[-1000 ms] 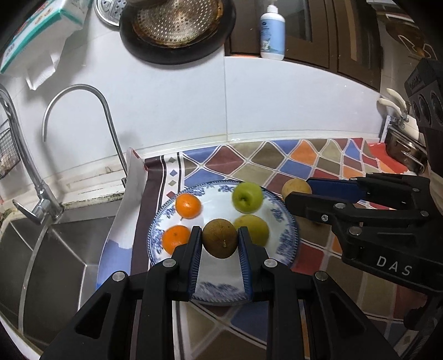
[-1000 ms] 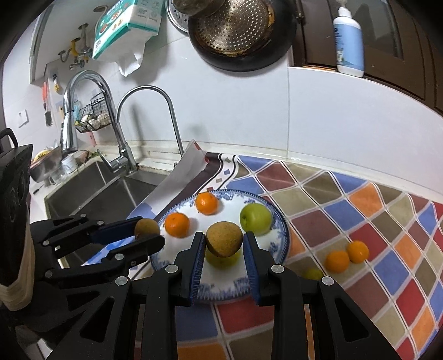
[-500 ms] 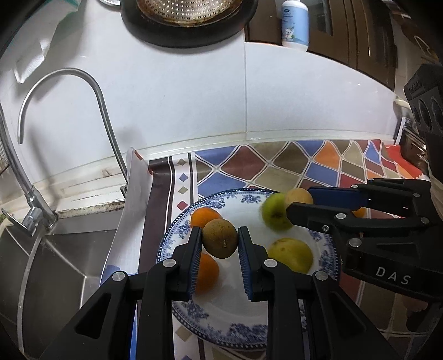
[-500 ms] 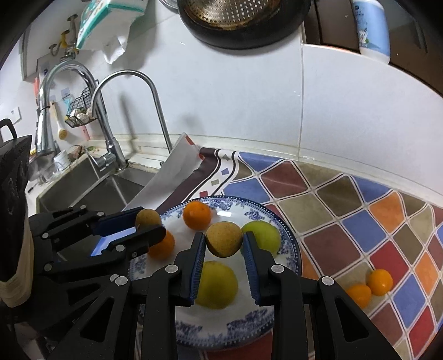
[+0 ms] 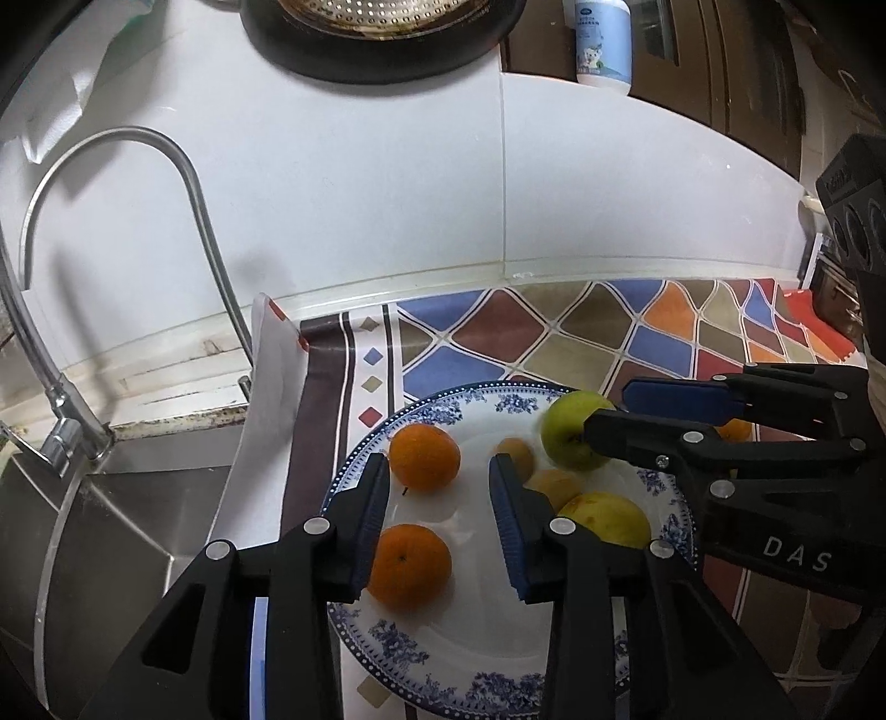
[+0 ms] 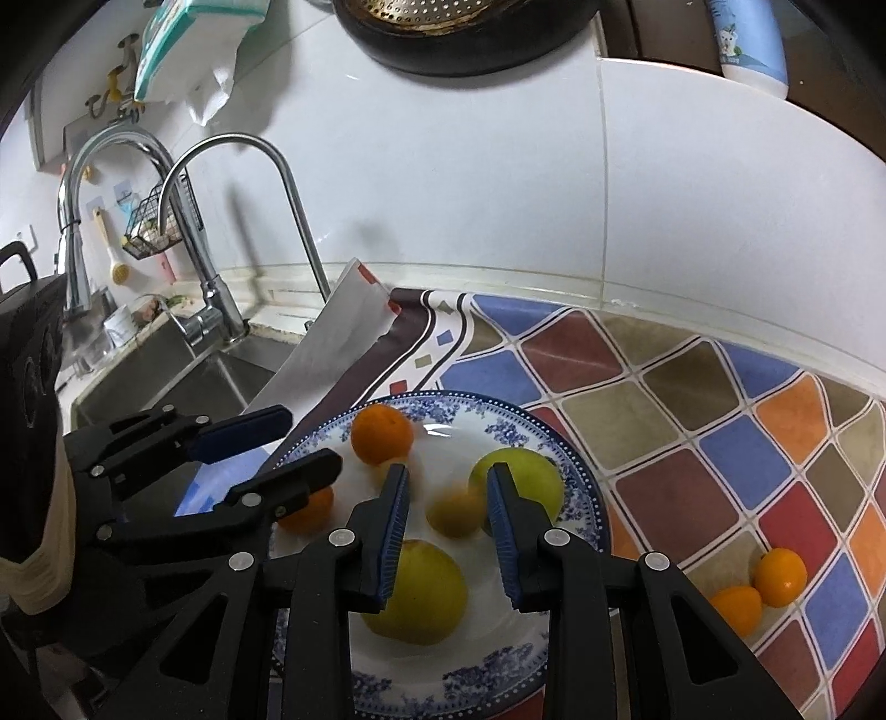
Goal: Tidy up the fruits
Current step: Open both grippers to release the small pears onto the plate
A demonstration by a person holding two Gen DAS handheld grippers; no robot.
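Observation:
A blue-and-white plate (image 5: 432, 653) (image 6: 581, 498) holds two oranges (image 5: 423, 457), a green apple (image 5: 565, 437) (image 6: 526, 476), a yellow fruit (image 5: 606, 518) (image 6: 415, 592) and two small brown fruits, both blurred (image 5: 515, 451) (image 6: 454, 512). My left gripper (image 5: 437, 518) is open and empty above the plate, between the oranges and the brown fruits. My right gripper (image 6: 447, 523) is open and empty above the plate, with a brown fruit blurred between its fingers below. Each gripper shows in the other's view, open (image 5: 653, 412) (image 6: 266, 443).
The plate rests on a coloured diamond-pattern mat (image 5: 554, 332). Two small oranges (image 6: 764, 587) lie on the mat right of the plate. A sink (image 5: 83, 543) with taps (image 5: 166, 183) is on the left. A pan and a bottle (image 5: 601, 39) are on the wall above.
Both grippers have opened and let go of their brown fruits, which now lie blurred on the plate. Both grippers have moved further over the plate.

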